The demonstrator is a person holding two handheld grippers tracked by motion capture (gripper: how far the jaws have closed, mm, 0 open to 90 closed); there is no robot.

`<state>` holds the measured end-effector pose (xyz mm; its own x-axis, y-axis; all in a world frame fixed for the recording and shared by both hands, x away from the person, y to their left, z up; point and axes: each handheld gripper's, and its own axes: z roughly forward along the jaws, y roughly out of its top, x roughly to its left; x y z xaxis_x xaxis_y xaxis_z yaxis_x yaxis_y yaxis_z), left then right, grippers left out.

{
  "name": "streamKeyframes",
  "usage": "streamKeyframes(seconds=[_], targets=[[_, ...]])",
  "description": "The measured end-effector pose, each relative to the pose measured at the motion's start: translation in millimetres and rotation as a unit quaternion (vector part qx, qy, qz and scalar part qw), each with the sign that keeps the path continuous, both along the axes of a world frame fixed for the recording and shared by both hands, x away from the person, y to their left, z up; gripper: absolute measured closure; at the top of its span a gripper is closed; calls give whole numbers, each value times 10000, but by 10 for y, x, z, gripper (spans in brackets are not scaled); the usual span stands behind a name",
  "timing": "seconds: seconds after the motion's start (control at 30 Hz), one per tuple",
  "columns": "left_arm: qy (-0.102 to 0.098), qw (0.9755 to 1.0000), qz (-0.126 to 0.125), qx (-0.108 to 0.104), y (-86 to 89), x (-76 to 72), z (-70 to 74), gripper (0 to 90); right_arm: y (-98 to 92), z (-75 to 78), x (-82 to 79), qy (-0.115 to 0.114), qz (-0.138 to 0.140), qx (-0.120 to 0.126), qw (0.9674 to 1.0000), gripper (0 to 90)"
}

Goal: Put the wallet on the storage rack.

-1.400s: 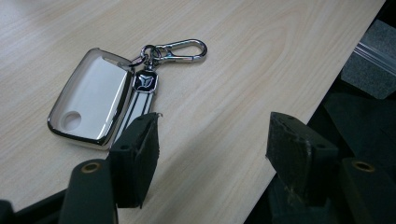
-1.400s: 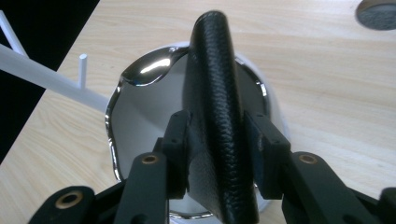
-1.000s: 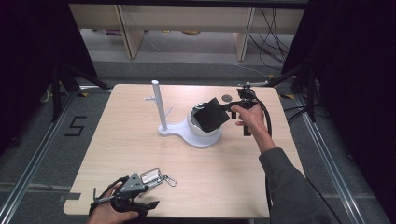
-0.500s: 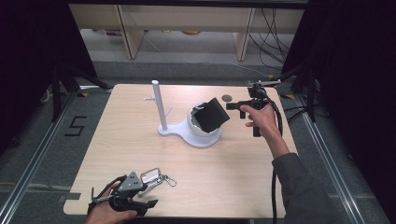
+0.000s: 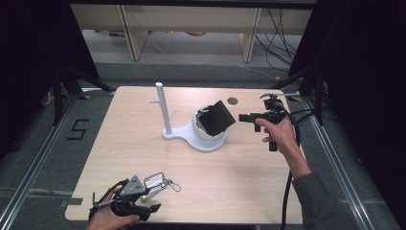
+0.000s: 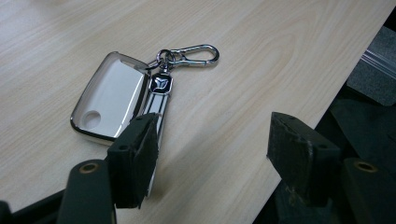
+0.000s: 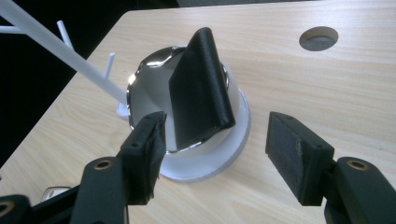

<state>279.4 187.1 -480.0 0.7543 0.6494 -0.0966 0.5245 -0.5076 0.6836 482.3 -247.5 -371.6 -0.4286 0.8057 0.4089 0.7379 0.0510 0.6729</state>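
- The table (image 5: 119, 143) is pale wood; near its centre stands a white stand (image 5: 165, 112) whose base holds a shiny bowl (image 5: 203, 129).
- My black wallet (image 5: 218, 116) sits tilted in that bowl, long axis leaning up toward 1 o'clock in the high view, lower end down in the bowl; in my right gripper view (image 7: 201, 88) it leans up toward 12.
- My right gripper (image 5: 245, 117) hangs just off the wallet at its 3 o'clock, jaws aimed at it; they have just been opening, stand spread, and the pads press on nothing.
- My left gripper (image 5: 149, 191) rests at the table's near edge, around 7 o'clock from the stand, jaws spread with nothing pinched.
- The key fob (image 6: 112, 95) lies flat just ahead of its left jaw, long axis toward 1 o'clock, its carabiner clip (image 6: 194, 50) at the far end.
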Motion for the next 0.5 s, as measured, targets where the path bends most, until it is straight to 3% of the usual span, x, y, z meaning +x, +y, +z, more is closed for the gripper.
streamKeyframes(seconds=[0.27, 0.5], targets=[[-8, 10000, 73, -42, 18, 6, 3, 332, -96, -106, -266, -207, 182, -132, 9995, 365], [-63, 9999, 89, 15, 18, 16, 7, 332, -108, -324, -561, -279, 339, -263, 9987, 354]])
